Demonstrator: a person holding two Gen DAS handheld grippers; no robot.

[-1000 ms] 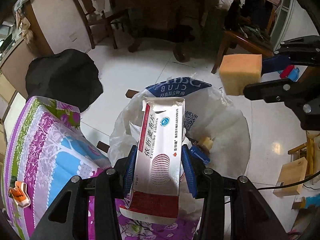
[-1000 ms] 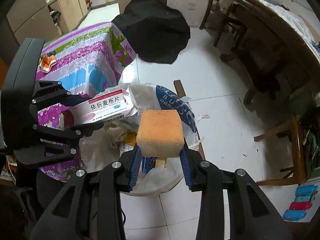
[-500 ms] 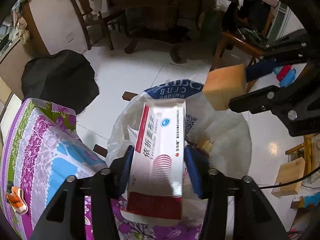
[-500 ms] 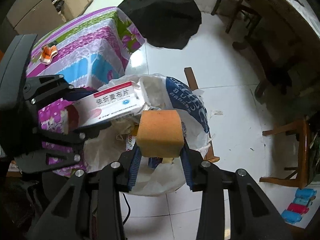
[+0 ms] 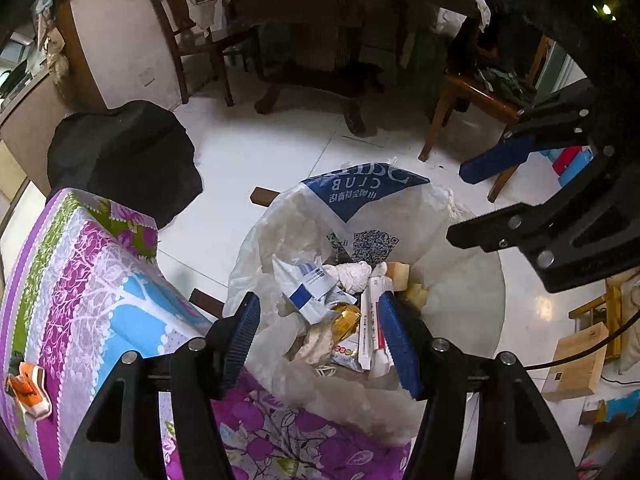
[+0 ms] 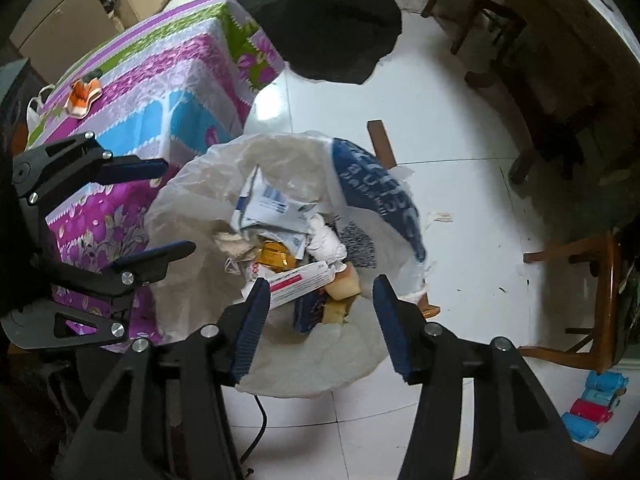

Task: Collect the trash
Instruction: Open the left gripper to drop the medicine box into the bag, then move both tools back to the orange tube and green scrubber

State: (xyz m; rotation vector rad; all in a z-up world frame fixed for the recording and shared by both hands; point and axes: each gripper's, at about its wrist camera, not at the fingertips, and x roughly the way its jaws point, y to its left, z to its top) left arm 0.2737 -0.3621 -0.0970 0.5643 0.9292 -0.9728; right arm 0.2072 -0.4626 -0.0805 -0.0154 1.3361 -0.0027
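Both grippers hung over the trash bag, jaws just spread apart, nothing between them: left gripper and right gripper empty. Medicine box and sponge lay inside the bag among the litter. Both looked light; box stiff, best pinched across its flat sides; sponge soft, squashy

A translucent white bag with a blue printed panel and a black QR code is seen. Inside it, a white box with a red stripe, a yellow-tan sponge, a gold wrapper, white-and-blue paper and a dark blue packet are shown. The tablecloth is patterned in purple, green, blue and white florals. Black frames and blue pads are borne by the grippers. The floor is tiled white.
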